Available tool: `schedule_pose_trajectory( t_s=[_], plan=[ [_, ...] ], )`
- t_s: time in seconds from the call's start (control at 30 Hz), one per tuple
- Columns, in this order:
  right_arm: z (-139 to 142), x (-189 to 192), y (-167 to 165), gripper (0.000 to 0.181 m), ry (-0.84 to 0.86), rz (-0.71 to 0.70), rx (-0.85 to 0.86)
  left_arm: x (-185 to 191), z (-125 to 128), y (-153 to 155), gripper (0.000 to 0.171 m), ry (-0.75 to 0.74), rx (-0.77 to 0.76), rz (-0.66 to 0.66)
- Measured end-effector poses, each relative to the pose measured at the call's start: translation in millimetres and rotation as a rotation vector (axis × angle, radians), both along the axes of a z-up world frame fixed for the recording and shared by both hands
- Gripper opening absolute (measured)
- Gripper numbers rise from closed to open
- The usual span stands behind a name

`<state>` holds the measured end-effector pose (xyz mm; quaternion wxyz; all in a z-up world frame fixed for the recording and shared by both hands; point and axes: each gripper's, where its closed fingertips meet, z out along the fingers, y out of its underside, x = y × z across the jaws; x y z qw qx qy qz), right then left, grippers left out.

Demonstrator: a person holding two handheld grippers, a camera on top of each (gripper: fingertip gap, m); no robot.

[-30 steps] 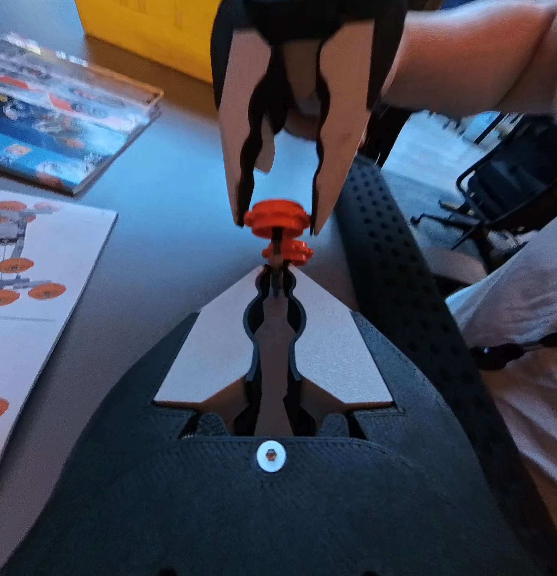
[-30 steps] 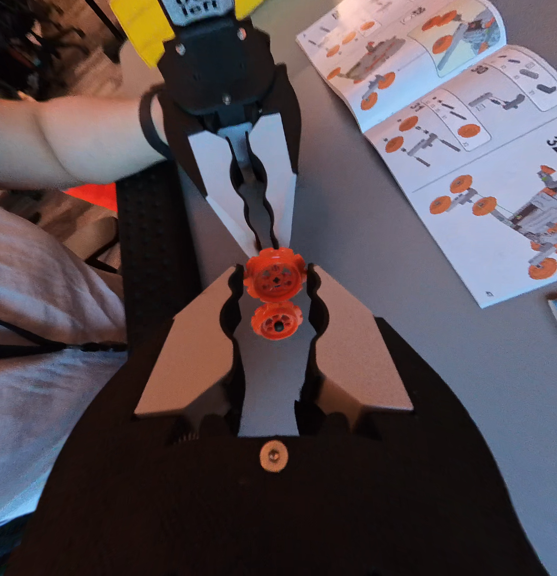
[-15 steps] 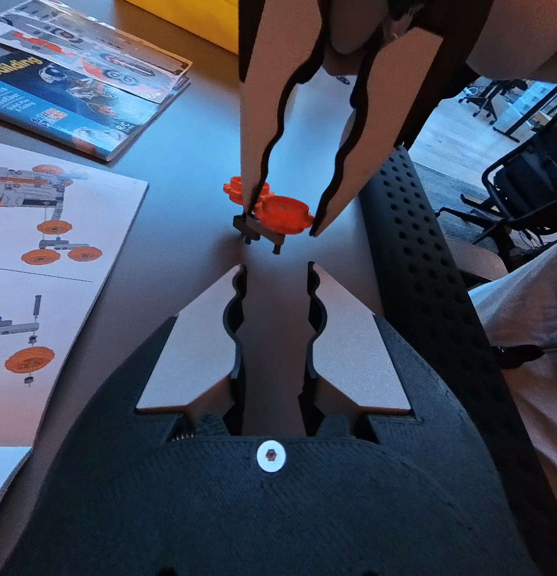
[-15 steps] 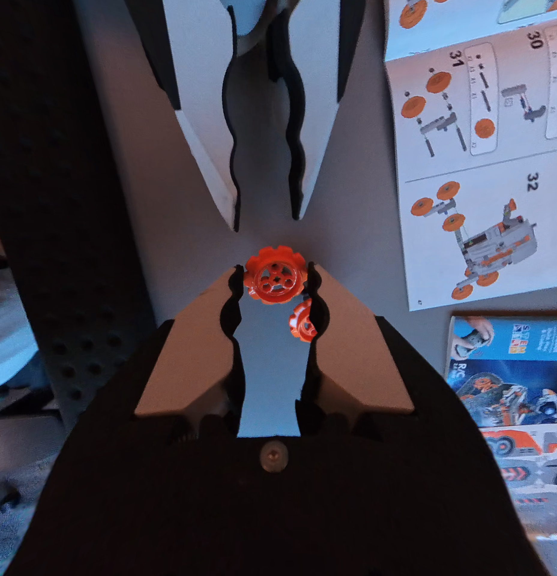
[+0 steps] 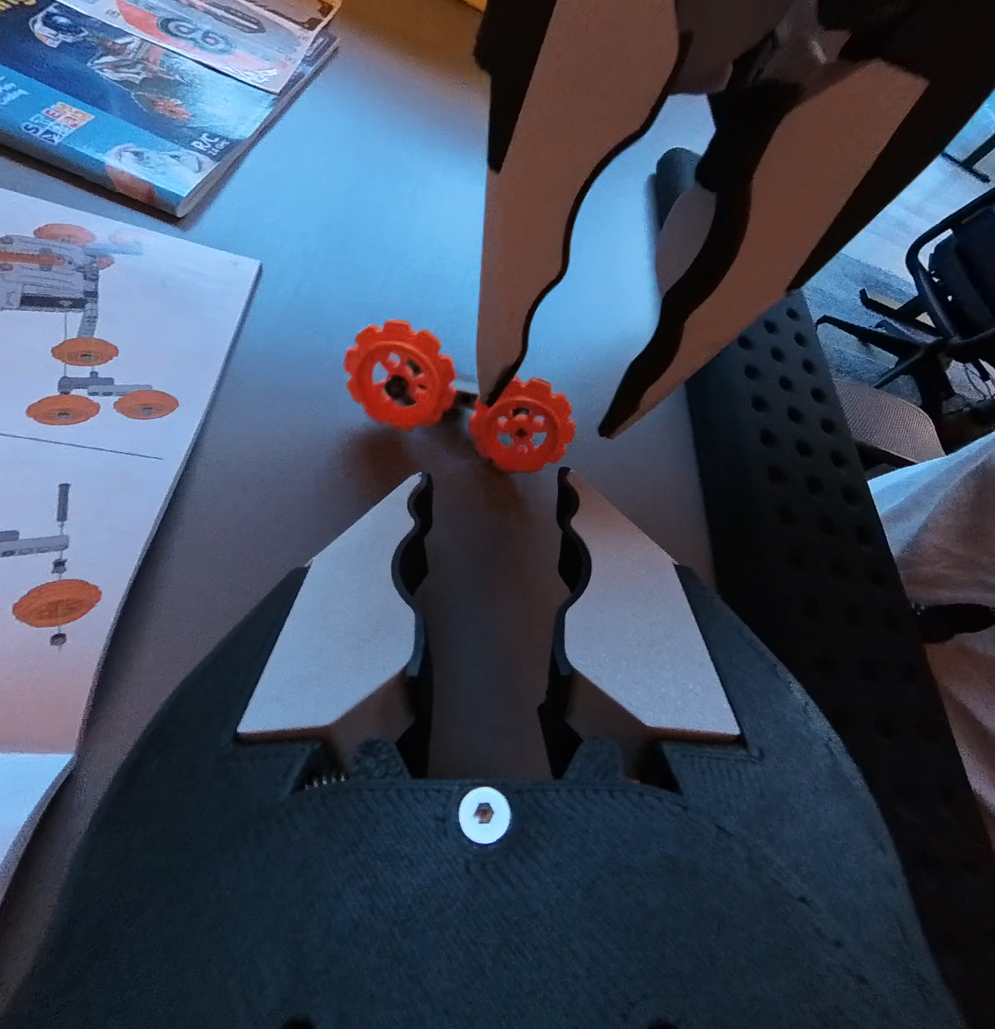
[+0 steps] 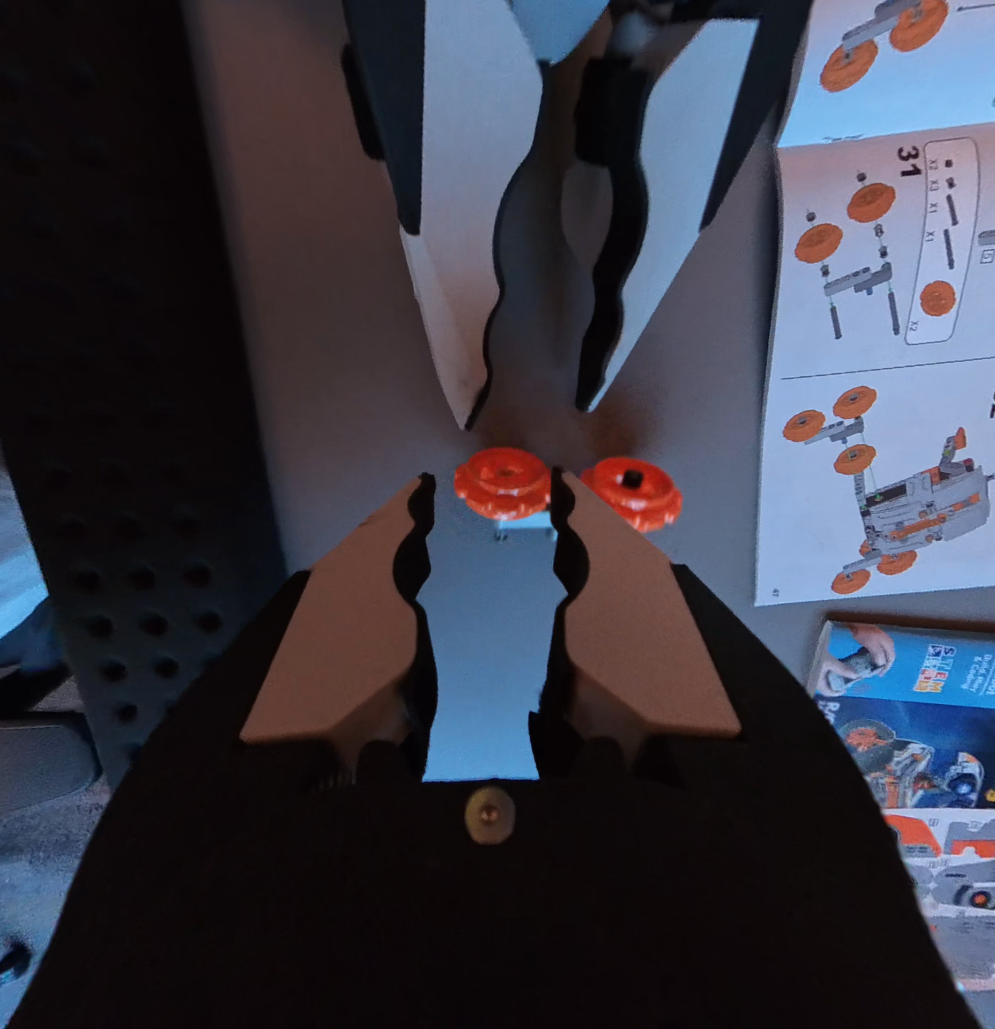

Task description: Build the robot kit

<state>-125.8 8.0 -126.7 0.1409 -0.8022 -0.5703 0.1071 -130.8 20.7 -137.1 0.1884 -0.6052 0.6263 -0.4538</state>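
A small assembly of two orange toothed wheels (image 5: 520,423) (image 5: 398,376) on a grey beam rests on the dark table (image 5: 345,250). My left gripper (image 5: 492,479) is open and empty, its tips just short of the nearer wheel. My right gripper (image 5: 548,417) comes down from above with its jaws apart. One fingertip (image 5: 487,390) stands just behind that wheel. In the right wrist view the wheel (image 6: 501,481) lies between my right gripper's (image 6: 492,479) tips with a small gap on its left. The other wheel (image 6: 632,493) is outside the right finger, and the left gripper (image 6: 526,417) points in from the top.
An open instruction booklet (image 5: 94,445) (image 6: 902,334) lies beside the wheels. A blue box (image 5: 122,111) (image 6: 929,724) lies past it. A black perforated strip (image 5: 790,501) (image 6: 94,390) runs along the table's edge. A person's clothed lap (image 5: 957,584) and an office chair (image 5: 957,278) are beyond it. Both grippers' tips are close together, under 4 cm apart.
My left gripper opened off the assembly's axle and drew back. My right gripper carried the assembly down to the table, where it tipped so the wheel faces turn toward the left gripper.
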Motion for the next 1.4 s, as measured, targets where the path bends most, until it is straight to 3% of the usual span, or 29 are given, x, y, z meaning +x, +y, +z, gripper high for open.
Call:
schedule_pose_trajectory(
  t_s=[0.2,0.33,0.4,0.53,0.6,0.83,1.03,1.2,1.4],
  plan=[
    [0,12,4,0.032,0.029,-0.098,0.005,3,-10,-8,0.042,0.048,0.018,-0.026],
    [12,-6,8,0.034,0.252,-0.377,-0.146,6,-13,-7,0.042,0.058,0.059,0.0],
    [5,-1,12,0.035,0.227,-0.476,-0.152,8,-13,-8,0.045,0.058,0.072,0.01],
    [-15,9,4,0.029,0.148,-0.54,-0.206,13,-16,-11,0.052,0.061,0.126,0.016],
    [-16,5,2,0.022,0.226,-0.574,-0.274,16,-17,-13,0.054,0.061,0.176,0.015],
    [-7,14,10,0.014,0.663,-0.795,-0.546,24,-17,-15,0.035,0.043,0.284,0.041],
    [-7,31,11,0.014,0.817,-0.846,-0.582,26,-6,-11,0.03,-0.019,0.276,0.088],
    [-10,37,14,0.014,0.836,-0.846,-0.546,30,2,-4,0.042,-0.056,0.25,0.129],
    [-7,34,15,0.014,0.871,-0.825,-0.571,37,11,3,0.054,-0.108,0.427,0.112]
  ],
)
